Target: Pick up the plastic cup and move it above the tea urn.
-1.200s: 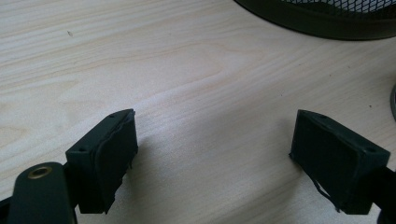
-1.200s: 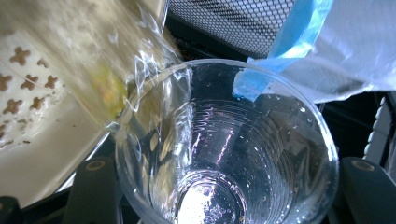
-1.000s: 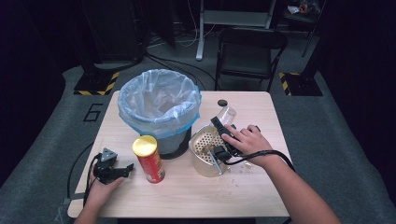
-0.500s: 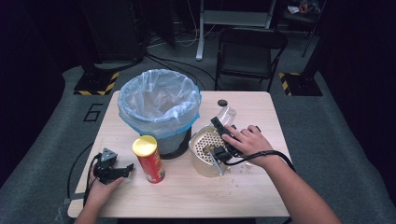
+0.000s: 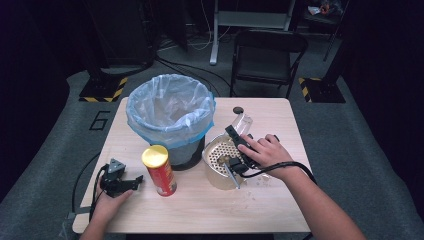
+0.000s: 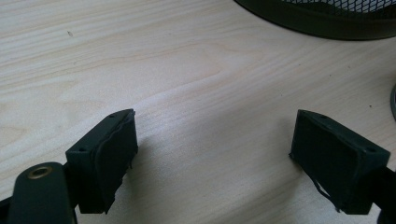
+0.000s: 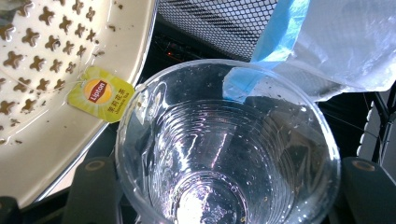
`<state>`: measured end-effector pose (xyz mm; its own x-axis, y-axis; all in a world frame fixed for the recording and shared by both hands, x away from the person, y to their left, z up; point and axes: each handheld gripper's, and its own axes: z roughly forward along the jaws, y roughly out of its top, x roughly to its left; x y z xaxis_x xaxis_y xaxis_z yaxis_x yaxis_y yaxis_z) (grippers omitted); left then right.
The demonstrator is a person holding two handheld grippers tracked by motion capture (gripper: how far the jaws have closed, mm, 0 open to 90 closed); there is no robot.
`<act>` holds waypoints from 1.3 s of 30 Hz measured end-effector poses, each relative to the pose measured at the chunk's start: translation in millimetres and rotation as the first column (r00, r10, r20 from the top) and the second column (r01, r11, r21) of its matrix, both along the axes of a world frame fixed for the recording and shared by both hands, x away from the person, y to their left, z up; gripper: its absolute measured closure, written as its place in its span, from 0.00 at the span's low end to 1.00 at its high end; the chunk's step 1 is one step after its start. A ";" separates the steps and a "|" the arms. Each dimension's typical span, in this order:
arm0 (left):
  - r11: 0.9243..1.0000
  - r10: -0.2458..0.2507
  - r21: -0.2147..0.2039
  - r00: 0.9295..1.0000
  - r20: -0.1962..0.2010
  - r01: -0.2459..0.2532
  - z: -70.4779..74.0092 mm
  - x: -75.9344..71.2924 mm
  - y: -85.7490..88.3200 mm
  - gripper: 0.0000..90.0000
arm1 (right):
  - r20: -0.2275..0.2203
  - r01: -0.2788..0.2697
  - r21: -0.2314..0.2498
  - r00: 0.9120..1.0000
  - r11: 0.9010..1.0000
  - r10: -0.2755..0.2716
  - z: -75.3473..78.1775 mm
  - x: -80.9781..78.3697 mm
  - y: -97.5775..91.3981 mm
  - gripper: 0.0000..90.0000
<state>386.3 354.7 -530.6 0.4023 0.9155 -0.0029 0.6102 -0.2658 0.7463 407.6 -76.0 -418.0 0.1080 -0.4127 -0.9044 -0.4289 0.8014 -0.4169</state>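
Note:
My right gripper (image 5: 238, 131) is shut on a clear plastic cup (image 5: 243, 122), tipped on its side over a beige perforated strainer bowl (image 5: 216, 159). In the right gripper view the cup (image 7: 229, 149) gapes toward me between the two jaws of that gripper (image 7: 229, 189), wet and speckled inside. A yellow Lipton tea tag (image 7: 100, 93) lies on the strainer (image 7: 51, 65). My left gripper (image 5: 120, 183) rests open on the table at the front left, beside a red chip can (image 5: 159, 171) with a yellow lid. Its view shows the gripper (image 6: 215, 135) holding nothing over bare wood.
A black mesh bin with a blue liner (image 5: 170, 114) stands mid-table behind the can and strainer; its base (image 6: 322, 21) is just ahead of my left jaws. A small dark cap (image 5: 238, 110) lies at the back. Crumbs (image 5: 257, 182) dot the table (image 5: 200, 210) beside the strainer. A folding chair (image 5: 265, 50) stands beyond.

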 end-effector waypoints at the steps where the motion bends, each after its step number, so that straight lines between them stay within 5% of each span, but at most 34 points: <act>1: 1.000 0.000 0.000 1.000 0.000 0.000 0.0 0.0 0.0 0.16 | -0.001 0.002 0.008 1.000 1.000 -0.002 -0.3 -0.1 -0.3 0.39; 13: 1.000 0.000 0.000 1.000 0.000 0.000 0.0 0.0 0.0 0.16 | 0.017 -0.003 0.041 1.000 0.999 0.003 -0.3 -2.7 -0.4 0.39; 16: 1.000 0.000 0.001 1.000 0.000 0.000 0.0 0.0 0.0 0.16 | 0.024 -0.016 0.012 1.000 1.000 0.016 1.9 -3.2 0.9 0.39; 18: 1.000 0.000 0.000 1.000 0.000 0.000 0.0 0.0 0.0 0.16 | 0.015 -0.003 0.060 1.000 0.998 0.002 -0.4 -3.3 -0.9 0.39; 39: 1.000 0.000 0.000 1.000 0.000 0.000 0.0 0.0 0.0 0.16 | 0.093 -0.050 0.104 0.995 0.993 0.040 1.1 -6.4 -0.1 0.38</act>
<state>386.3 354.7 -530.6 0.4023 0.9155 -0.0029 0.6101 -0.2657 0.7464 401.2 -76.0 -416.9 0.2075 -0.3079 -0.9285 -0.4298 0.8240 -0.3692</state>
